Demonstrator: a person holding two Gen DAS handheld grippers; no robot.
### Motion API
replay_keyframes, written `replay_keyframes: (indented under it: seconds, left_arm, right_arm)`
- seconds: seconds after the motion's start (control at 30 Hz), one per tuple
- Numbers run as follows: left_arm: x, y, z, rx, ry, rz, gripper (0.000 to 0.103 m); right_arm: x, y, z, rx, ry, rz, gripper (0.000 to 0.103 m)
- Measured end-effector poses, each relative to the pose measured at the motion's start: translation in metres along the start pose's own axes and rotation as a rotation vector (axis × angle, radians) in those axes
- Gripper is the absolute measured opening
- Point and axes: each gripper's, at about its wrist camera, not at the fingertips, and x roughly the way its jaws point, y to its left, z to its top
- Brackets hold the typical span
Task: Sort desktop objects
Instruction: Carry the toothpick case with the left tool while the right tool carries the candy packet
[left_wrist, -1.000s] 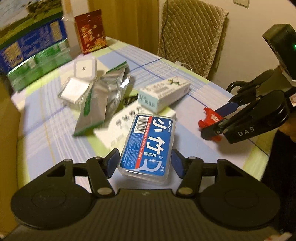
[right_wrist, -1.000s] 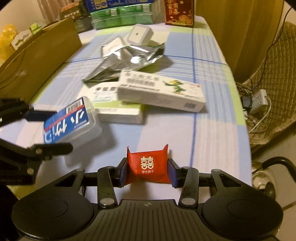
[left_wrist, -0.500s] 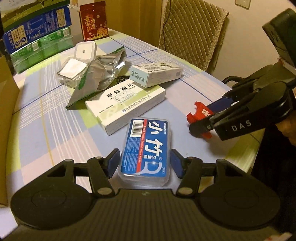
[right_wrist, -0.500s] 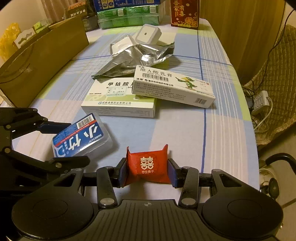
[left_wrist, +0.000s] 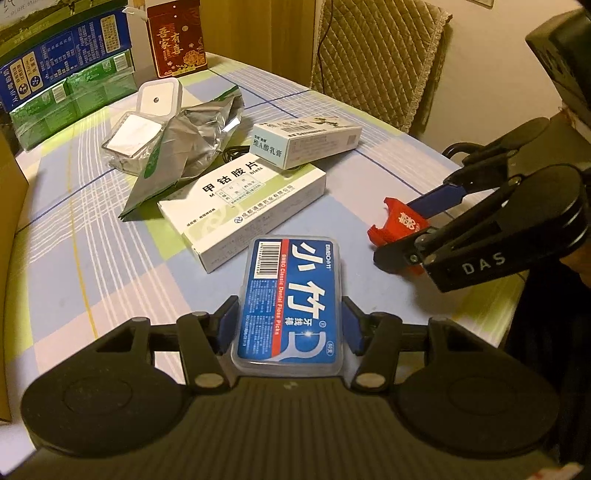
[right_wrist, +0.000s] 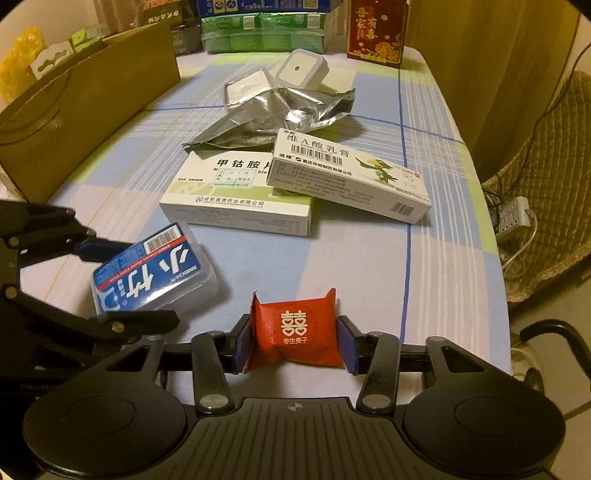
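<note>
Both grippers have drawn back from the white medicine cartons (left_wrist: 242, 206). Left gripper (left_wrist: 290, 325) clamps the blue-labelled clear plastic floss-pick box (left_wrist: 290, 302); right gripper (right_wrist: 294, 338) clamps the red folded-paper candy packet (right_wrist: 294, 330).

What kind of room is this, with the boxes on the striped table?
Probably a home dining or living room. The table wears a checked cloth, a quilted chair stands behind it, and household things lie about: medicine boxes, a dental floss box and a power strip on the floor.
</note>
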Motion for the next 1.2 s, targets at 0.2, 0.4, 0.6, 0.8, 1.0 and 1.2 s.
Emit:
replay_keyframes:
  seconds: [0.2,0.4,0.6,0.8,1.0,1.2]
  left_arm:
    - [-0.007,0.000,-0.004,-0.033,-0.008,-0.006,0.051]
    - [-0.021,0.003,-0.002,-0.065,-0.031,0.008,0.051]
    - [-0.046,0.013,0.007,-0.103,-0.070,0.037,0.051]
    - [-0.081,0.035,0.018,-0.130,-0.118,0.093,0.051]
    - [-0.119,0.065,0.020,-0.156,-0.149,0.159,0.051]
    - [-0.156,0.107,0.011,-0.197,-0.170,0.236,0.051]
  right_arm:
    - [-0.009,-0.002,0.000,0.042,-0.019,0.007,0.040]
    - [-0.029,0.004,0.007,0.055,-0.059,0.011,0.040]
    - [-0.050,0.020,0.024,0.037,-0.115,0.031,0.040]
    - [-0.068,0.050,0.052,-0.010,-0.175,0.071,0.040]
    - [-0.076,0.093,0.085,-0.078,-0.228,0.126,0.040]
    - [-0.075,0.139,0.120,-0.117,-0.255,0.210,0.040]
